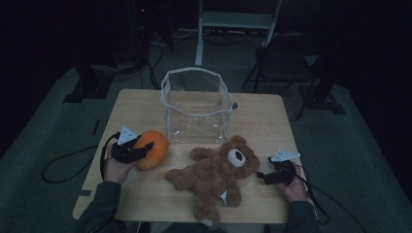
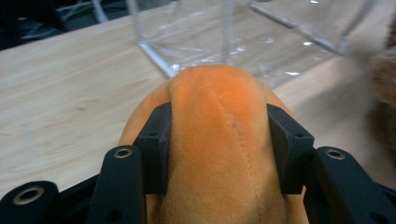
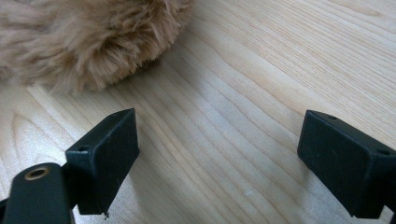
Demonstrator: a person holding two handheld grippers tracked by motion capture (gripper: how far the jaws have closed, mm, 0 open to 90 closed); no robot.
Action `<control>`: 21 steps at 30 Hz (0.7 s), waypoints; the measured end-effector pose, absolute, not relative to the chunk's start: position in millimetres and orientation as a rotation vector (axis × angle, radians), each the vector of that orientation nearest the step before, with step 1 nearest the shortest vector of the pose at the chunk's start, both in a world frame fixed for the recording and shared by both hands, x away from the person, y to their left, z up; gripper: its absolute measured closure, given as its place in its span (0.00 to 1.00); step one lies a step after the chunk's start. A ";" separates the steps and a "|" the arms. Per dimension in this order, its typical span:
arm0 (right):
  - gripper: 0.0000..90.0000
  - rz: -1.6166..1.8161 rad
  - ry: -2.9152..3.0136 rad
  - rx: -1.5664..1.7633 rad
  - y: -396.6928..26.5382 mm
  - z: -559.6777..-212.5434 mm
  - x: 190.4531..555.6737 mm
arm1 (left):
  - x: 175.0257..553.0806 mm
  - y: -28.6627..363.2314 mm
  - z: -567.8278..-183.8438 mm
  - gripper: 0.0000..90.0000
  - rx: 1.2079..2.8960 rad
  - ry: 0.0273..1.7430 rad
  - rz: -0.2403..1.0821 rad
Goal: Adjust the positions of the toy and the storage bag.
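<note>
left hand (image 1: 112, 169): ours, in from the bottom left edge of the table (image 1: 252, 121), sleeve below it, wrapped round the left gripper's body.
left gripper (image 1: 147, 148): near left of the table, grey plate on top, cable looping off the left edge. Jaws clamped on the plush (image 1: 154, 148). In the left gripper view (image 2: 219, 140) both pads press into the fabric from either side and dent it, so we read a firm grip with the jaws partly closed.
plush: orange, rounded, soft, with a stitched seam running up the middle (image 2: 219, 121). It sits between the left jaws and bulges past them. We cannot tell whether its underside touches the table.
right hand (image 1: 294, 187): ours, at the near right edge of the table, holding the right gripper.
right gripper (image 1: 260, 175): low over the wood, pointing left toward the bear (image 1: 218, 174). In the right gripper view (image 3: 217, 161) the jaws stand wide apart, bare wood grain between them, nothing gripped.
bear: brown, lying on its back mid table, between the two grippers, head toward the right, legs toward the near edge. Its fur (image 3: 88, 42) sits just ahead of the right jaws, apart from them.
box (image 1: 197, 104): clear, open topped, past the plush and the bear, at the table's middle. Its near corner (image 2: 187, 51) shows right behind the plush.
beyond the table: dark floor, cables, chair (image 1: 279, 63) at far right.
</note>
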State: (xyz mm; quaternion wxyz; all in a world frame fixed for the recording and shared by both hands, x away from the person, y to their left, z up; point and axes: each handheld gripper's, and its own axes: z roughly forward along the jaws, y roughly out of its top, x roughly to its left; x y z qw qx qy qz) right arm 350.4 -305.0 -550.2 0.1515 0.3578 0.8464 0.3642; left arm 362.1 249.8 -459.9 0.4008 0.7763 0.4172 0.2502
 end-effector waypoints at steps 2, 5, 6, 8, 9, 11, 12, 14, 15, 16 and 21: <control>0.13 1.045 2.430 1.027 -305.0 -550.2 350.4 | 368.8 255.0 -458.4 0.55 1.944 1.084 0.664; 0.13 1.045 2.430 1.027 -305.0 -550.2 350.4 | 382.4 260.9 -457.3 0.55 1.923 1.130 0.729; 0.13 1.046 2.430 1.027 -305.0 -550.2 350.4 | 388.0 262.5 -457.3 0.54 1.910 1.154 0.746; 0.13 1.046 2.430 1.027 -305.0 -550.2 350.4 | 393.7 264.0 -457.4 0.54 1.898 1.173 0.761; 0.13 1.046 2.430 1.027 -305.0 -550.2 350.4 | 404.8 265.5 -457.5 0.54 1.865 1.202 0.778; 0.13 1.046 2.430 1.027 -305.0 -550.2 350.4 | 414.6 265.0 -457.5 0.53 1.836 1.207 0.790; 0.13 1.046 2.430 1.027 -305.0 -550.2 350.4 | 419.1 263.8 -457.7 0.53 1.827 1.208 0.793; 0.13 1.046 2.430 1.027 -305.0 -550.2 350.4 | 423.1 262.1 -458.1 0.52 1.826 1.204 0.798; 0.13 1.046 2.430 1.027 -305.0 -550.2 350.4 | 430.4 257.9 -461.0 0.52 1.826 1.199 0.803; 0.13 1.046 2.430 1.027 -305.0 -550.2 350.4 | 430.4 257.9 -461.0 0.52 1.826 1.199 0.803; 0.13 1.045 2.430 1.027 -305.0 -550.2 350.4 | 448.4 250.2 -491.1 0.38 1.875 1.241 0.714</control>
